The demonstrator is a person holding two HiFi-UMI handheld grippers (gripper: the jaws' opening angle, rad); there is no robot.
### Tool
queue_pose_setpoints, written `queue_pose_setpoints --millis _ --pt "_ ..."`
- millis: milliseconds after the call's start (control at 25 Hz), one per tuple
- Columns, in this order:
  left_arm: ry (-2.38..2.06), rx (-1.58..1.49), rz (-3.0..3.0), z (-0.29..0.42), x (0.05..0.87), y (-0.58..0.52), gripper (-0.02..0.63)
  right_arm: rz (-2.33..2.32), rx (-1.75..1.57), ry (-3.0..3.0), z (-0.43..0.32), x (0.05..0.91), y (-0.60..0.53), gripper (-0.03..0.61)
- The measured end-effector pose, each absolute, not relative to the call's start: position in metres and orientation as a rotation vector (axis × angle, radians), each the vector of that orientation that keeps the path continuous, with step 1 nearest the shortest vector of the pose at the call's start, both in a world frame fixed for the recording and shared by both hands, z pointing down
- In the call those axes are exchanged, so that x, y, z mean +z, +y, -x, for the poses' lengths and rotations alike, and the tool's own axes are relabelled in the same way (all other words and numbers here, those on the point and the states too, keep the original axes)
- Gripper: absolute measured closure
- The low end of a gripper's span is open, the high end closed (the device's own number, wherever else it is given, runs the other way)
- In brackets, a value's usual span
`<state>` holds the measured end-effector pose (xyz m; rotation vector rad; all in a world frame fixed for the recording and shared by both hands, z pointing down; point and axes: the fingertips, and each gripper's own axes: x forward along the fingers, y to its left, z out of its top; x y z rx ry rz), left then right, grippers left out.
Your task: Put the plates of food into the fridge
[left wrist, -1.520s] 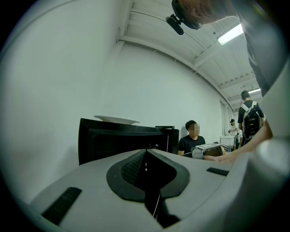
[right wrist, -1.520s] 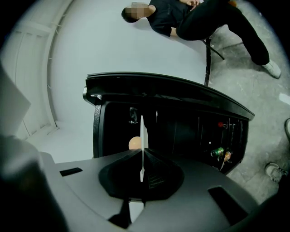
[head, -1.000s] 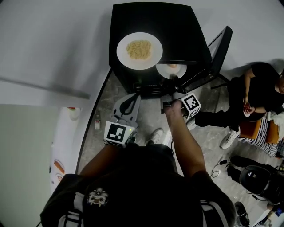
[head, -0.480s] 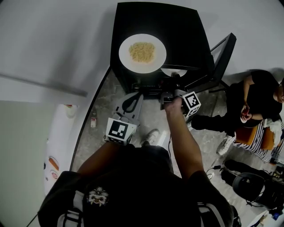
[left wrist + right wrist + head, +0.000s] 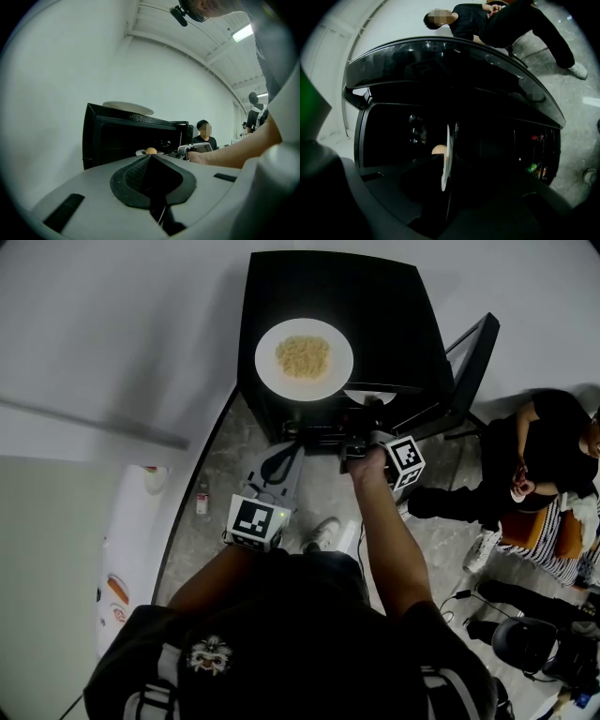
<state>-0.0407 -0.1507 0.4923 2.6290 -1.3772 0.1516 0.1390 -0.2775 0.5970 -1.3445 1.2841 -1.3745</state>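
**A:** Jaws of the right gripper (image 5: 443, 185) have just been easing apart. The rim of the bun plate (image 5: 446, 154) is between them, grip let off. The plate is inside the open fridge (image 5: 394, 306).

**B:** Left gripper (image 5: 151, 161)?

**A:** Jaws pressed together, empty, short of the fridge.

**B:** Step?

**A:** Releasing the first plate, I judge. Next: back straight out without dragging the rim, then fetch the noodle plate (image 5: 272, 371) off the fridge top.
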Motion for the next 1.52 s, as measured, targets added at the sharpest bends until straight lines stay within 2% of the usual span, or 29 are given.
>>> queue_pose_setpoints --millis 40,80,360,520,680,840,1080,1520 --pt "-1.378 0.151 -2.628 0.041 0.491 -0.151 0.592 1.353 -1.365 1.295 -0.14 0.595 -0.276 0.47" --pt "-1.378 0.152 -2.626 0.041 0.489 -0.151 0.592 1.362 -1.354 1.316 -0.141 0.593 -0.274 0.449" --pt "-1.377 0.136 -2.627 0.045 0.485 -0.151 0.592 1.439 -1.192 1.661 -0.141 0.565 -0.23 0.443" --pt "-1.366 0.128 -2.637 0.042 0.486 -0.153 0.592 1.504 -1.082 1.849 -0.14 0.55 -0.202 0.464" --pt "-1.359 0.119 -2.654 0.038 0.48 -0.154 0.592 1.585 -0.845 2.08 -0.134 0.519 -0.176 0.521" --pt "-1.344 0.105 -2.664 0.032 0.473 -0.152 0.592 1.631 -0.577 2.28 -0.126 0.486 -0.155 0.537" --pt "-1.335 0.06 -2.699 0.027 0.454 -0.15 0.592 1.753 -0.219 2.446 -0.109 0.451 -0.136 0.554" --pt "-1.523 0.013 -2.705 0.037 0.416 -0.149 0.592 1.723 0.041 2.486 -0.095 0.401 -0.128 0.554"
